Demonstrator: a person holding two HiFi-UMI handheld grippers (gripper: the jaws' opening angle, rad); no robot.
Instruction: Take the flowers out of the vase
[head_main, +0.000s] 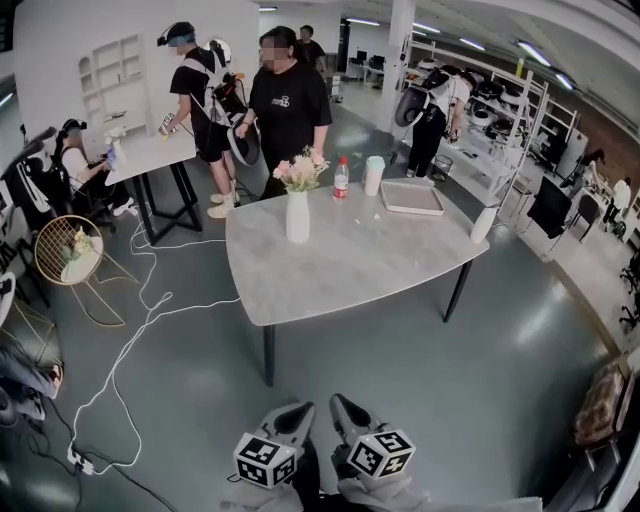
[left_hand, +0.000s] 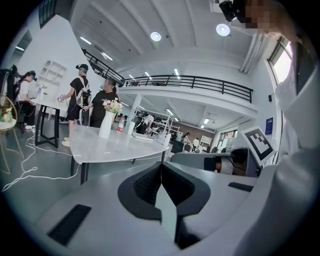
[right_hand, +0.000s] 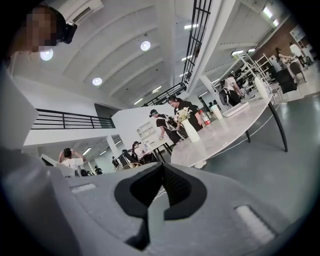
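At the far left a round wire stand (head_main: 68, 250) is seen on the floor, and a white cable (head_main: 140, 330) is laid in loops across the floor beside it. The grey desk (head_main: 350, 270) is placed in the middle of the room. Near its back left edge the white vase (head_main: 298, 217) is stood upright, and the flowers (head_main: 300, 172), pink and pale, are held in its mouth. A person in black (head_main: 290, 105) is seen just behind the vase, on the far side of the desk. To the right of the vase a bottle (head_main: 341, 180) with a red label is stood, then a white cup (head_main: 373, 175), then a flat tray (head_main: 411, 196) near the back right corner. A white cylinder (head_main: 483, 224) is set at the desk's right edge. At the bottom of the head view the left tongs (head_main: 298, 410) and the right tongs (head_main: 342, 405) are held side by side over the floor, well apart from the desk and pointed toward it. In the left gripper view the left jaws are seen pressed together with nothing between them. In the right gripper view the right jaws are likewise closed on nothing, with the vase and flowers far ahead.
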